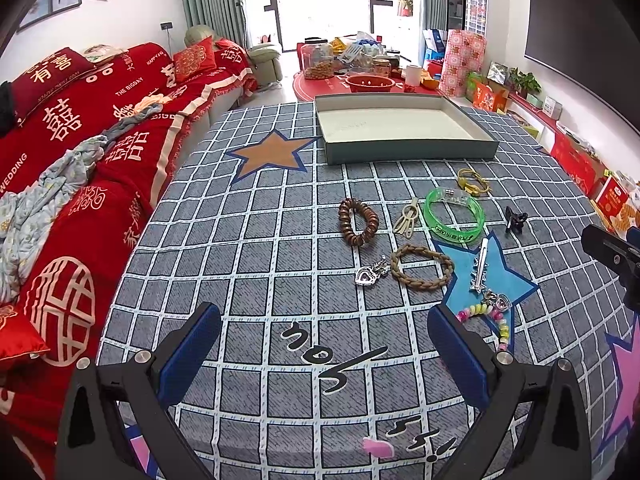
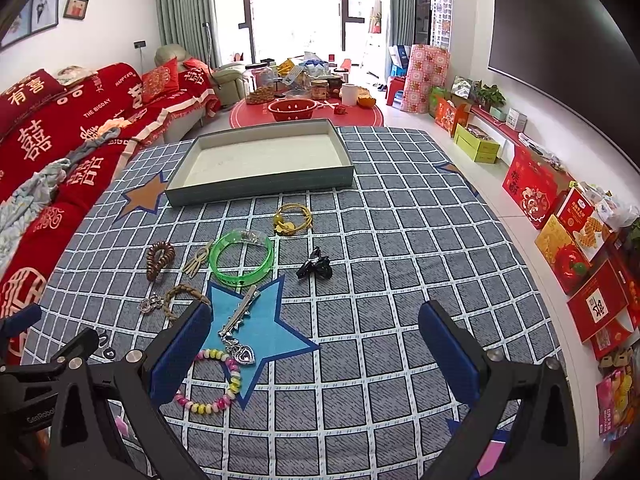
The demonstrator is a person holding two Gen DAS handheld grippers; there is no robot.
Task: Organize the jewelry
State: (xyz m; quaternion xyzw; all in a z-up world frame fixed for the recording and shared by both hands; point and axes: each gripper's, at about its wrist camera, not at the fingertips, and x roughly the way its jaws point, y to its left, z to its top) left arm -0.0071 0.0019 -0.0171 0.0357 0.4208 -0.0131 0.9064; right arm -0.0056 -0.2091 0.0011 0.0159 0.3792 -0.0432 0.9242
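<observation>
- The red sofa cover [image 1: 92, 128] reads "THE BIGDAY", "WEDDING" and "HAPPY"; the green bangle [image 1: 454, 216] carries print too small to read.
- The beaded bracelet [image 2: 224, 384] is partly hidden behind a blue finger pad [image 2: 180, 356].
- Jewelry lies loose on the desk's checked cloth [image 1: 280, 280], in front of the empty tray [image 1: 400, 128]; a living room lies beyond.
- The left hand-held gripper [image 1: 324, 344] and right hand-held gripper [image 2: 316, 344] both hang spread apart, holding nothing.
</observation>
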